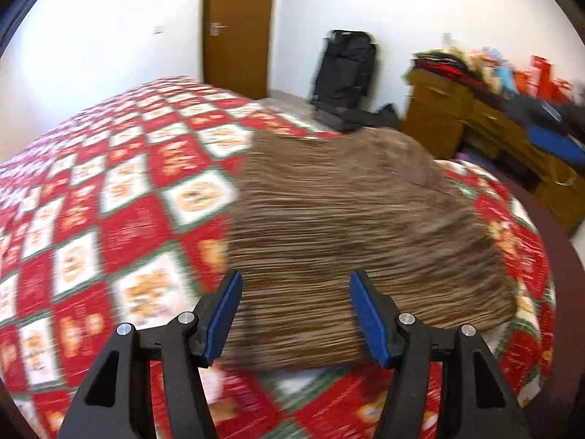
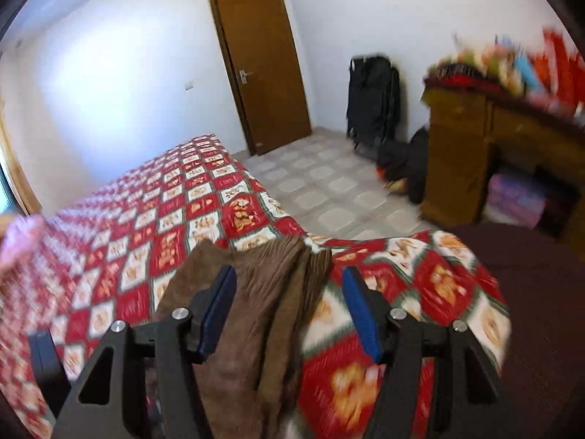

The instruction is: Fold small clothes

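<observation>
A brown corduroy garment (image 1: pixel 358 226) lies folded on the bed's red, white and green quilt (image 1: pixel 109 190), near the bed's right-hand corner. In the left wrist view my left gripper (image 1: pixel 295 278) hovers over the garment's near edge, its blue pads (image 1: pixel 369 314) wide apart and pressing on nothing. The right wrist view shows the same garment (image 2: pixel 256 311) as a narrow, creased strip on the quilt (image 2: pixel 365 373). My right gripper (image 2: pixel 289 274) is above it, open, with only the cloth and quilt below showing between its fingers. Both views are blurred.
A brown door (image 2: pixel 263 69) stands in the far wall, with a black bag (image 2: pixel 373 98) upright beside it. A wooden dresser (image 2: pixel 460 153) piled with clutter is at the right, across tiled floor (image 2: pixel 329 186). A blurred pink cloth (image 2: pixel 18 241) lies at the left edge.
</observation>
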Tool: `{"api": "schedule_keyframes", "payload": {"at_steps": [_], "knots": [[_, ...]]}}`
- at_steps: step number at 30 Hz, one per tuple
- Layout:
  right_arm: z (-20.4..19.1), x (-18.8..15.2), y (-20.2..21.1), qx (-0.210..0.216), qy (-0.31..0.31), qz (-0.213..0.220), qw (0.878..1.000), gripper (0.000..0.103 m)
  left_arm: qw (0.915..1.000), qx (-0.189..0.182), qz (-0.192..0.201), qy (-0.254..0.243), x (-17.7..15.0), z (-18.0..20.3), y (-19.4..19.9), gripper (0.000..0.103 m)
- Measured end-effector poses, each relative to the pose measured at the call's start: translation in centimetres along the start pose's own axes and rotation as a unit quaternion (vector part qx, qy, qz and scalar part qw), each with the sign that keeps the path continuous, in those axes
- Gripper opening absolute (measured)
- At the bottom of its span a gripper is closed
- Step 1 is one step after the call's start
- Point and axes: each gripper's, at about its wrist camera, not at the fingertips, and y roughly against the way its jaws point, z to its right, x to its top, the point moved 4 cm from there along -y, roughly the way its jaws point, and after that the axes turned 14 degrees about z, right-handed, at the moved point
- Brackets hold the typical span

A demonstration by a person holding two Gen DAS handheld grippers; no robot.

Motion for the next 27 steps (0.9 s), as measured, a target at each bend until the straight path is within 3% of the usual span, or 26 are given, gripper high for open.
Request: {"api": "schedule_keyframes", "payload": {"at_steps": [4,8,11,15,23,27], "knots": [[-3.1,-1.7,2.9,-0.042,0.018,0.037,0.998,0.074,0.9981,0.059,0.013,-0.011,0.2,-2.3,2.3,0.062],[-5.2,-3.5,3.9,-0.055,0.032,0.041,0.997,0.08,0.9959,0.084,0.032,-0.014,-0.2,-3.6,4.8,0.063],[-5.8,-4.7,3.9,-0.072,0.046,0.028,0.996,0.087,0.9948,0.093,0.041,-0.01,-0.4,-3.9,6.2,0.063],[-5.4,-5.8,5.2,-0.078,0.032,0.016,0.996,0.088,0.993,0.101,0.057,-0.024,-0.2,-3.4,7.8,0.064],[-4.7,-4.8,9.1,-0.106,0.036,0.062,0.992,0.092,0.9909,0.11,0.073,-0.024,0.5,-2.4,9.7,0.068],[-4.6,-4.2,9.8,-0.105,0.032,0.078,0.991,0.093,0.9865,0.132,0.084,-0.048,0.7,-1.7,10.5,0.069]]}}
